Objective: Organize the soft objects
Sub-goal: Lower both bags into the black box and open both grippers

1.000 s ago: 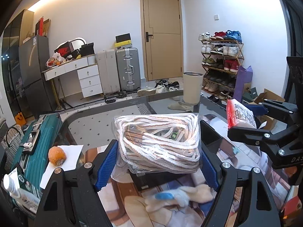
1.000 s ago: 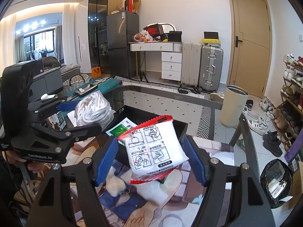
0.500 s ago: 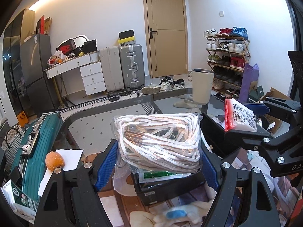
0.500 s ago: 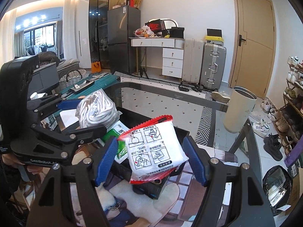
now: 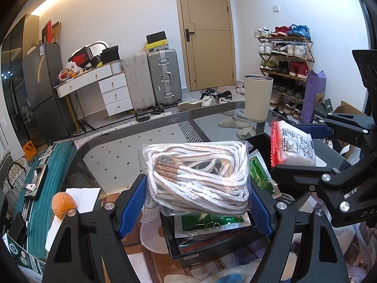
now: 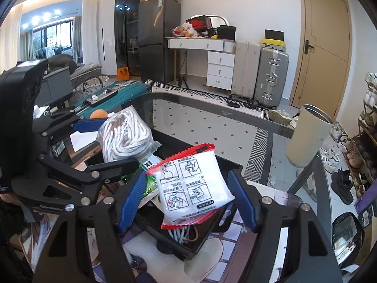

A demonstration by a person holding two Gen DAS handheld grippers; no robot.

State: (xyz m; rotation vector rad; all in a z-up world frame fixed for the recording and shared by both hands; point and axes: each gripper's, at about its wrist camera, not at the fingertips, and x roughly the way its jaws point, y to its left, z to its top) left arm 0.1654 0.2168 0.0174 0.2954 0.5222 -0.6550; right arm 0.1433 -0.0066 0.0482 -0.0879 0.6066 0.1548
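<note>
In the left wrist view the left gripper [image 5: 198, 202] is clamped on a clear bag of white-and-brown rope [image 5: 200, 179] above the open black box [image 5: 212, 247] on the glass table [image 5: 141, 146], while the right wrist view shows the right gripper [image 6: 188, 198] clamped on a white red-edged packet [image 6: 192, 184] over that box.

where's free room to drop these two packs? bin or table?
The black bin is crowded near the left gripper: green packets stacked under the bagged rope. Its far right corner behind the white pack looks bare. Clear glass table runs beyond the bin toward the beige cup.
</note>
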